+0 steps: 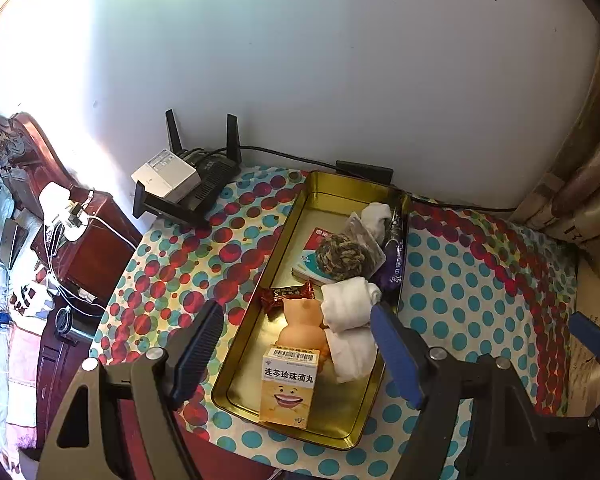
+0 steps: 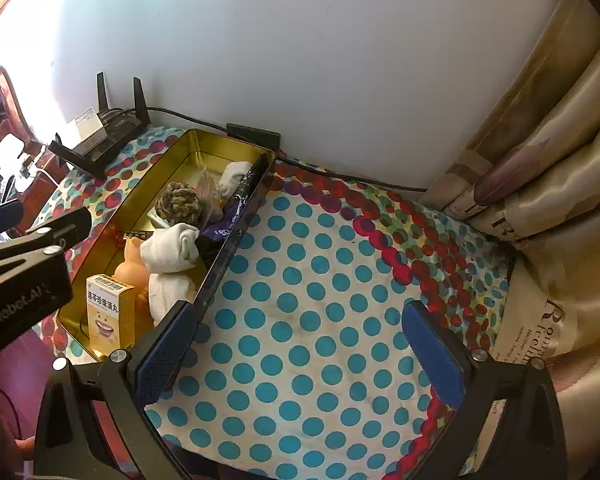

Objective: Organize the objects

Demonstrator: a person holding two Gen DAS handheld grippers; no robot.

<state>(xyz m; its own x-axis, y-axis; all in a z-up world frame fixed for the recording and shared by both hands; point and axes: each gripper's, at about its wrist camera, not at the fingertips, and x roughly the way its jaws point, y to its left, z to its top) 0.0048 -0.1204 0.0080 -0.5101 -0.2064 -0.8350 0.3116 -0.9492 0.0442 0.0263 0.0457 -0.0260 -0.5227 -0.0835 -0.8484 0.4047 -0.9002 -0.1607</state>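
Observation:
A gold metal tray lies on the dotted cloth. It holds a yellow medicine box, an orange pig toy, white rolled socks, a red candy wrapper, a woven rope ball, a small booklet and a purple packet. My left gripper is open and empty, just above the tray's near end. My right gripper is open and empty over bare cloth right of the tray.
A black router with a white box sits at the table's back left by the wall. A cable runs along the wall. A beige curtain hangs at the right. Dark red furniture stands left of the table.

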